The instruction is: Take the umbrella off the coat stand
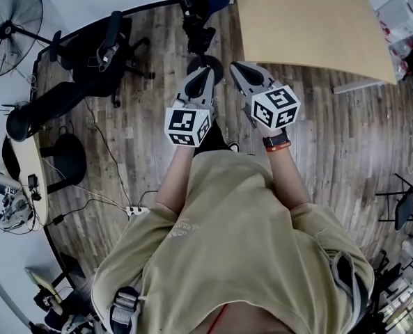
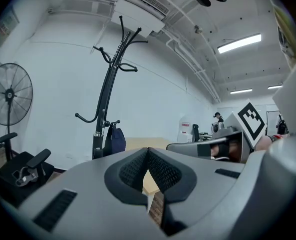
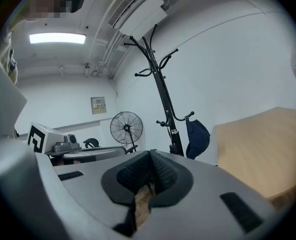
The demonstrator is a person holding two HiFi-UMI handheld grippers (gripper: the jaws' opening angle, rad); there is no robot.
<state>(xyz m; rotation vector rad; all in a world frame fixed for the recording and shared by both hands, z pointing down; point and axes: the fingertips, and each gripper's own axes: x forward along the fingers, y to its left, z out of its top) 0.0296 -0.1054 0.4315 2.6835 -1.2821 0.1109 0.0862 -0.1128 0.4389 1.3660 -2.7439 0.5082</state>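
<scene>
Both jaws are closed with nothing between them. The left gripper [image 2: 148,153] and right gripper [image 3: 148,156] are side by side, facing the coat stand [image 2: 105,91]. The dark blue umbrella [image 2: 116,139] hangs from a low hook on the stand's right side, far from both.

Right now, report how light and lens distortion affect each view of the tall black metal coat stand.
Head view: even light; fisheye curves the wooden plank floor, and the tall black metal coat stand looks foreshortened. Left gripper view: the stand bows; the ceiling strip light blows out. Right gripper view: stand sharp yet leaning, edges vignetted black.
</scene>
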